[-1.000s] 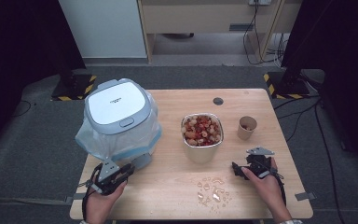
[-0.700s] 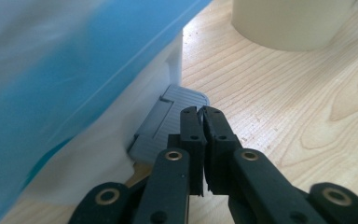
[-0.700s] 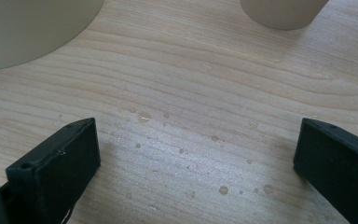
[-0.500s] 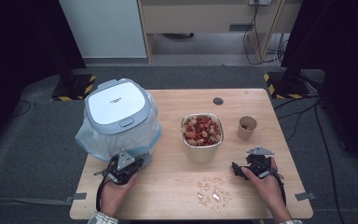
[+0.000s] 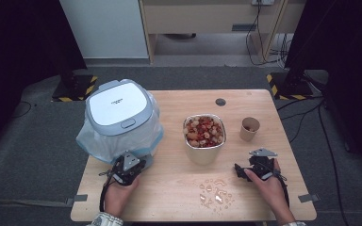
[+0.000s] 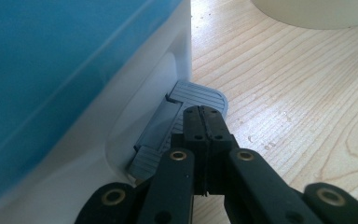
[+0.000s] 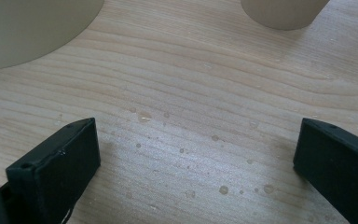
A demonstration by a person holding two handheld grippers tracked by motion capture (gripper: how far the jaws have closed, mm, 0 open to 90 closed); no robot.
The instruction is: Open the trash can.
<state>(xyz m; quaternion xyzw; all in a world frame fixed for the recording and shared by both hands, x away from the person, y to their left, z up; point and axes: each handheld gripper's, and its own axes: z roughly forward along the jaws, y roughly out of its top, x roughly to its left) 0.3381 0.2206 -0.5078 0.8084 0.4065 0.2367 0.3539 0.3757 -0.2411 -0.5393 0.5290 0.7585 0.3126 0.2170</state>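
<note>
My left hand-held gripper (image 6: 204, 122) has its jaws pressed together with nothing between them, tips on the grey pedal (image 6: 186, 112) at the near foot of the bin (image 5: 120, 117), on the left of the table (image 5: 169, 197). My right hand-held gripper (image 7: 196, 154) stands spread above wet wood, near the bowl (image 5: 204, 138).

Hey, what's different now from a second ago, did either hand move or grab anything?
The left gripper moved in from the table's left edge to the foot of the lidded bin. Its jaws have just closed, empty, tips over the bin's grey pedal. The right gripper stayed where it was, jaws open above the wet table. Food bowl and paper cup unchanged.
</note>
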